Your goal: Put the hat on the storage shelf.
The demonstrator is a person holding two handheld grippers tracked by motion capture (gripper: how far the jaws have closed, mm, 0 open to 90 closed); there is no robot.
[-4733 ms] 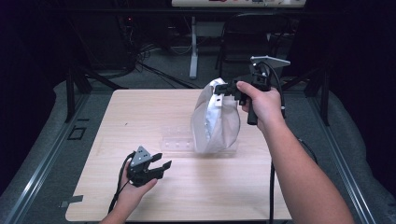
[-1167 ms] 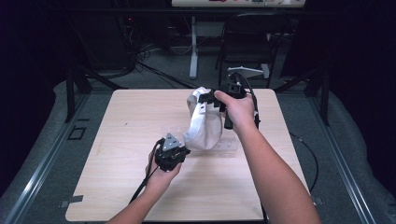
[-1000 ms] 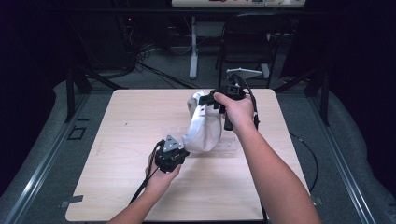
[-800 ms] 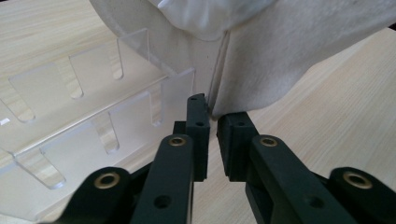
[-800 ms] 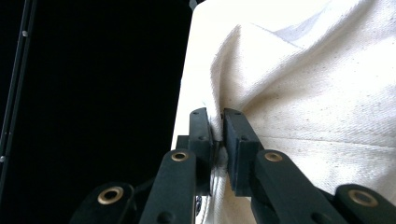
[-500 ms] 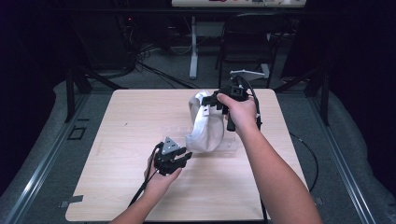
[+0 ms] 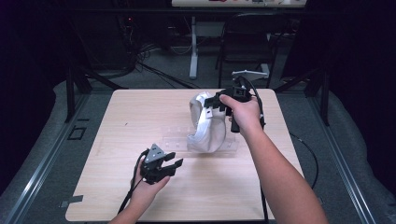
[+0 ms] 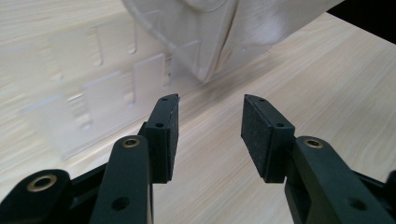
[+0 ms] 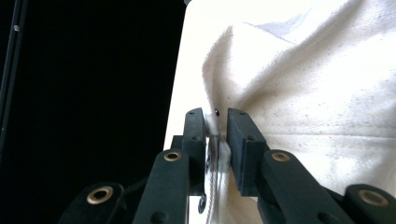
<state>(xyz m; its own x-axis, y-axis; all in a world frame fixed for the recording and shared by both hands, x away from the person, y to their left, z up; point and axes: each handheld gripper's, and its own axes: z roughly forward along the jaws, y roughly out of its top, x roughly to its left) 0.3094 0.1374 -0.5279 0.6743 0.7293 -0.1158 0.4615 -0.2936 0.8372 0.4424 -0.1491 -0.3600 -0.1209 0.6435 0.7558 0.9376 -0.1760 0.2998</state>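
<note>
A white cloth bag stands on the wooden table, its bottom on a clear plastic sheet with pockets. My right gripper is at the bag's top edge. Its jaws have just been opening, and in the right gripper view the hem of the bag sits loosely between the parted pads of my right gripper. My left gripper hovers low over the table, in front and to the left of the bag. It has just been opening and holds nothing. My left gripper points at the bag and the clear sheet.
Behind the table stand a chair and a desk leg, with cables on the dark floor. Metal rails run along the table's left and right sides. Bare wood lies along the table's left and near parts.
My left gripper has let go of the bag's lower corner, opened wide and drawn back toward the person. My right gripper's jaws have parted a little around the bag's top edge.
</note>
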